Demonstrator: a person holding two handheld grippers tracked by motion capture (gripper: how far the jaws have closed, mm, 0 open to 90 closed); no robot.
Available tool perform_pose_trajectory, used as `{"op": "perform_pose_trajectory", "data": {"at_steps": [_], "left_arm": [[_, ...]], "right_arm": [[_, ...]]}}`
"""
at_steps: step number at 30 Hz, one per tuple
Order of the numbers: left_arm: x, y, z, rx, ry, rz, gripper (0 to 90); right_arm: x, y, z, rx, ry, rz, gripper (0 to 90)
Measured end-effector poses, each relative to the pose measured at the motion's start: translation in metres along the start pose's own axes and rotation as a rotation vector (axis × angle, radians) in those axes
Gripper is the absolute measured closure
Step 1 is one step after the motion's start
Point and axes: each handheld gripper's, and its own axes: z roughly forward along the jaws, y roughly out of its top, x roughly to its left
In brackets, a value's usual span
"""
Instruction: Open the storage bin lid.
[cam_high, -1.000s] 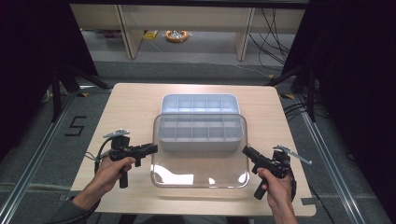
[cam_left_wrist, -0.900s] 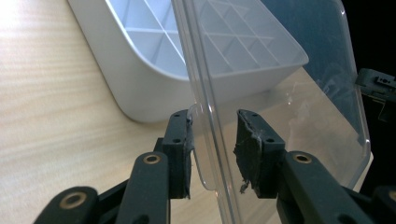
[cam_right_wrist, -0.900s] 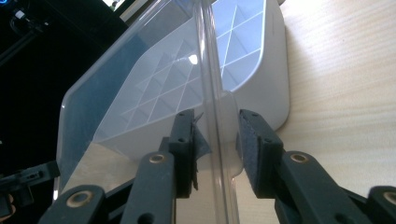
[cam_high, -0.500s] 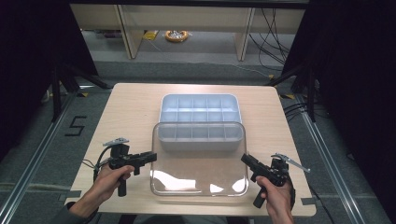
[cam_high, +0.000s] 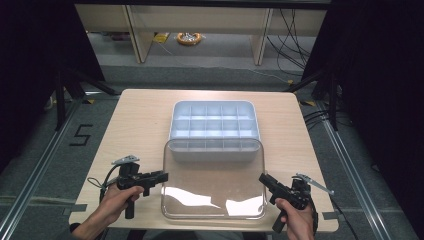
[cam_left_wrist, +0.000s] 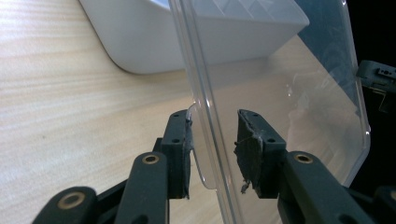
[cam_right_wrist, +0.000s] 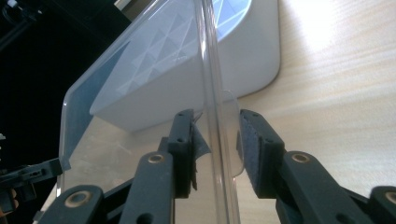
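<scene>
Wooden table (cam_high: 130, 125) w/ divided white tray (cam_high: 214, 131) at centre, clear lid (cam_high: 214, 182) overlapping tray's near edge, left gripper (cam_high: 161, 176) & right gripper (cam_high: 264, 180) at lid's side edges, jaws apart around rim, not clamped.

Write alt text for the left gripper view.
The left gripper has its two black jaws open on either side of the clear lid's edge. Behind it, the white divided tray sits on the wooden table.
</scene>
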Motion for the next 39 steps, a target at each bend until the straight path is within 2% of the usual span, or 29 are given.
{"op": "perform_pose_trajectory", "data": {"at_steps": [3,4,6,7,8,10,11,12,13,14,15,16,17,18,22,23,24,25,26,27,28,29,30,33,35,36,37,38,39], "left_arm": [[0.0,-0.002,0.001,0.007,-0.002,0.004,64.0],[-0.001,-0.003,0.001,0.008,-0.001,0.003,64.0],[-0.001,-0.005,0.001,0.015,0.0,0.008,63.8],[0.0,-0.006,0.001,0.021,-0.001,0.011,63.8],[0.0,-0.007,0.002,0.026,-0.001,0.009,63.7],[0.0,-0.01,0.003,0.04,0.001,0.017,63.5],[0.0,-0.011,0.003,0.046,-0.003,0.015,63.2],[0.0,-0.013,0.003,0.051,-0.005,0.007,63.2],[0.0,-0.013,0.003,0.053,-0.005,0.007,63.3],[0.0,-0.013,0.003,0.053,-0.005,0.007,63.3],[0.0,-0.014,0.003,0.053,-0.005,0.012,63.3],[-0.001,-0.015,0.002,0.053,-0.005,0.014,63.2],[-0.001,-0.015,0.001,0.054,-0.009,0.014,63.2],[-0.002,-0.016,0.001,0.05,-0.012,0.006,63.2],[-0.002,-0.019,-0.003,0.057,-0.02,0.015,63.3],[-0.002,-0.021,-0.002,0.059,-0.017,0.011,63.3],[-0.001,-0.022,-0.002,0.066,-0.014,0.015,63.2],[-0.001,-0.024,-0.002,0.071,-0.014,0.01,63.2],[-0.001,-0.025,-0.001,0.077,-0.015,0.012,63.2],[0.0,-0.025,0.0,0.083,-0.011,0.017,63.3],[0.0,-0.026,0.0,0.085,-0.006,0.019,63.3],[-0.001,-0.027,0.001,0.085,-0.002,0.019,63.2],[0.0,-0.028,0.002,0.091,0.001,0.021,62.5],[0.001,-0.029,0.003,0.103,-0.002,0.013,62.3],[0.0,-0.03,0.003,0.104,-0.002,0.023,62.1],[-0.001,-0.03,0.003,0.106,0.002,0.03,61.9],[-0.001,-0.03,0.004,0.106,0.001,0.029,61.8],[-0.001,-0.03,0.004,0.111,0.001,0.03,61.7],[0.0,-0.03,0.004,0.118,-0.001,0.029,61.7]], "right_arm": [[0.003,-0.002,-0.003,0.016,-0.002,0.06,67.3],[0.0,-0.003,-0.002,0.017,-0.015,0.04,67.3],[-0.001,-0.006,-0.004,0.015,-0.007,0.029,67.3],[0.002,-0.008,-0.005,0.023,0.013,0.078,67.2],[-0.001,-0.009,-0.004,0.013,-0.019,0.026,67.1],[0.0,-0.009,-0.006,0.025,-0.011,0.044,66.8],[0.001,-0.012,-0.006,0.03,-0.028,0.061,66.7],[0.001,-0.013,-0.007,0.026,-0.016,0.067,66.7],[-0.001,-0.012,-0.008,0.026,-0.021,0.028,66.7],[0.001,-0.013,-0.008,0.032,-0.015,0.072,66.7],[-0.001,-0.014,-0.009,0.026,-0.027,0.027,66.7],[-0.002,-0.014,-0.01,0.025,-0.024,0.01,66.7],[0.0,-0.016,-0.01,0.035,0.002,0.069,66.7],[-0.003,-0.017,-0.009,0.029,-0.007,0.034,66.7],[-0.003,-0.021,-0.009,0.044,-0.025,0.05,66.7],[-0.003,-0.022,-0.01,0.045,-0.014,0.05,66.7],[-0.004,-0.023,-0.01,0.048,-0.013,0.036,66.7],[-0.001,-0.024,-0.01,0.055,-0.016,0.07,66.7],[-0.004,-0.024,-0.01,0.05,-0.031,0.014,66.7],[-0.003,-0.025,-0.009,0.059,-0.034,0.05,66.7],[-0.003,-0.025,-0.009,0.059,-0.034,0.05,66.7],[-0.006,-0.026,-0.008,0.061,-0.047,0.008,66.7],[-0.007,-0.028,-0.007,0.06,-0.029,0.006,66.7],[-0.006,-0.028,-0.008,0.081,-0.055,0.01,66.7],[-0.008,-0.029,-0.008,0.084,-0.045,0.005,66.6],[-0.005,-0.031,-0.006,0.084,-0.054,0.05,66.6],[-0.006,-0.031,-0.006,0.092,-0.06,0.06,66.6],[-0.009,-0.031,-0.006,0.094,-0.066,0.012,66.6],[-0.009,-0.031,-0.006,0.094,-0.066,0.012,66.6]]}}
